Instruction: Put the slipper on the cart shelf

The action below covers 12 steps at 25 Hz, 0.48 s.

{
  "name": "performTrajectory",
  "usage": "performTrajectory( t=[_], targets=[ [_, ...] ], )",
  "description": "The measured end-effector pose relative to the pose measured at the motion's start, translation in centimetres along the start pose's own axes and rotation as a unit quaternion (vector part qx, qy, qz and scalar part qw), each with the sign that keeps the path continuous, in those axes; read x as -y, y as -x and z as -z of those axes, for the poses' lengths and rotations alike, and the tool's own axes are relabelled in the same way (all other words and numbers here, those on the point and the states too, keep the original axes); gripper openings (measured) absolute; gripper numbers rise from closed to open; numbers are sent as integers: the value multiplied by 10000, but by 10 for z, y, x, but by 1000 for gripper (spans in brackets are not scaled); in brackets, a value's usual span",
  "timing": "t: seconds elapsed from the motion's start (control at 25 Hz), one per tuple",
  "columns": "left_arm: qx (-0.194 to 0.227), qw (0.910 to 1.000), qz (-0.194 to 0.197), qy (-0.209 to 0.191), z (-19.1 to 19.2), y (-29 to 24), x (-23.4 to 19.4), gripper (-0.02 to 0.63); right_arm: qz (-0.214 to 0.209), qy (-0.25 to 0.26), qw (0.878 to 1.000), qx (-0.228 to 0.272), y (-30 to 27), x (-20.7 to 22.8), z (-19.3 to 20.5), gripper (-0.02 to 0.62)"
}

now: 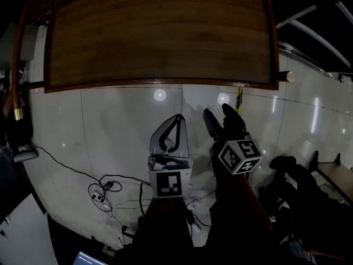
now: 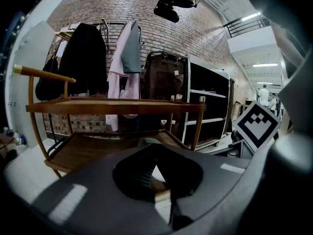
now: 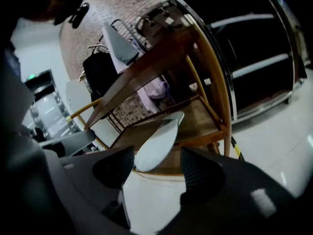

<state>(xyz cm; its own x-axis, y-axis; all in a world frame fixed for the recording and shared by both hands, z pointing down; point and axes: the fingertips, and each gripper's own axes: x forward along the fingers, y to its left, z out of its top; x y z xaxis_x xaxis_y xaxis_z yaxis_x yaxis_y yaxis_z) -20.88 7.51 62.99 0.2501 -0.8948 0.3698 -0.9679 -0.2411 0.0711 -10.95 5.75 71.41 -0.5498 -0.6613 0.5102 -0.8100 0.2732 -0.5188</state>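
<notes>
Pinching slipper (image 1: 181, 138) in L gripper (image 1: 167, 150) jaws, holding it in air at near side of cart (image 1: 160, 32), not on lower shelf (image 2: 93, 148), w/ R gripper (image 1: 219, 121) jaws spread & empty just right of it; judged mid-task: left to carry fwd onto shelf, set down, release.

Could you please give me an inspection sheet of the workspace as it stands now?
Surface: wooden cart, nothing seen on its top.
Job's things: grey slipper, off the cart, held above the floor.
Clutter: dark items on the floor at right, unclear.
Grippers: left hand-held gripper shut on slipper; right hand-held gripper open, empty.
Cables: loose tangle on the floor.
Surroundings: brick wall, clothes rack, black shelving.
</notes>
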Motion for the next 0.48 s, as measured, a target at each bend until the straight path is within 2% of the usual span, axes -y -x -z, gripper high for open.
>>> performTrajectory(
  t=[0.12,0.24,0.36,0.48],
  targets=[
    [20,9998,-67,159,-1,0,-2,12,-276,-986,9947,-129,-11,4,5,310],
    [-17,9999,-66,151,0,2,-3,12,-569,-1775,9821,-265,-22,6,12,322],
    [-120,9999,-1,-30,4,7,-1,12,-865,-2366,9672,-329,-34,3,14,322],
    [-187,9997,-53,137,10,11,0,12,-967,-2830,9538,-292,-44,4,10,322]
  ],
)
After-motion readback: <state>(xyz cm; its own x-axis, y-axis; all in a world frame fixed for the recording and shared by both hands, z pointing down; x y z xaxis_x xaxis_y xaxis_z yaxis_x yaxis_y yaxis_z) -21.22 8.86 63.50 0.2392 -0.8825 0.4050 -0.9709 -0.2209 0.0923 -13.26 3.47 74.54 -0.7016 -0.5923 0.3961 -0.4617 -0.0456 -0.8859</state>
